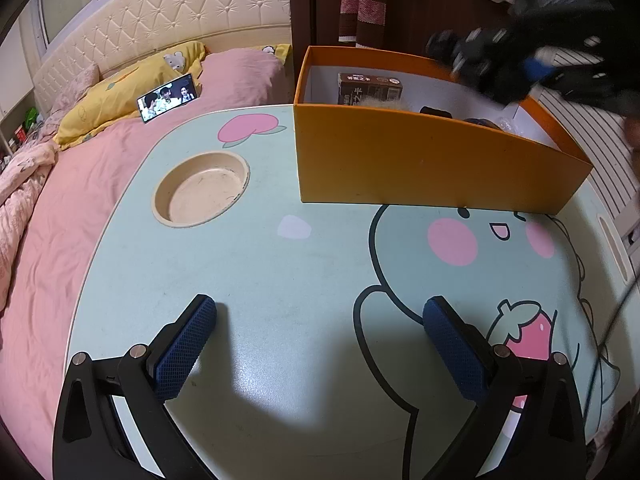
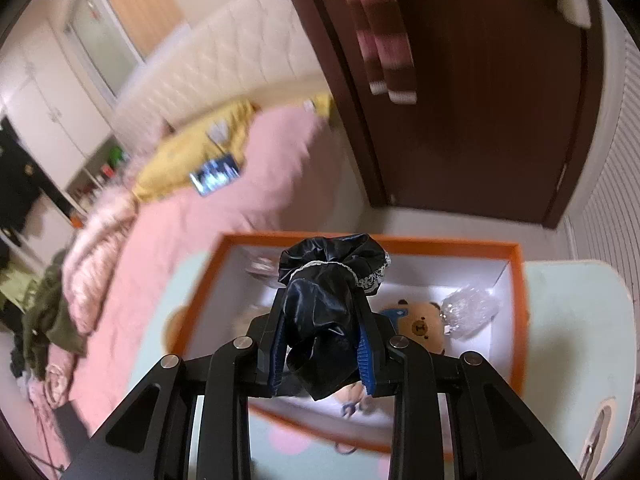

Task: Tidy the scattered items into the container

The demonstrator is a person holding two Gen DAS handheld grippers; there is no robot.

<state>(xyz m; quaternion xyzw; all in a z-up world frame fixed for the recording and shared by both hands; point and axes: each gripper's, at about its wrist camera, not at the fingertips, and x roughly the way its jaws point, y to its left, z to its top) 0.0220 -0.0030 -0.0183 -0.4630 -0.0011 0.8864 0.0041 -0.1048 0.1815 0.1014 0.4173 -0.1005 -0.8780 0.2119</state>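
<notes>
My left gripper stands wide open just above the mint-green lap table, with nothing between its blue pads. The orange box sits at the table's far right; a brown carton lies inside it. My right gripper is shut on a black satin cloth with white lace trim and hangs over the open orange box. In the left wrist view the right gripper is a dark blur above the box's far rim. A bear plush and crumpled clear plastic lie in the box.
The table stands on a bed with a pink cover. A round cup recess is sunk in the table's left side. A phone leans on a yellow pillow. A dark wardrobe stands behind the box.
</notes>
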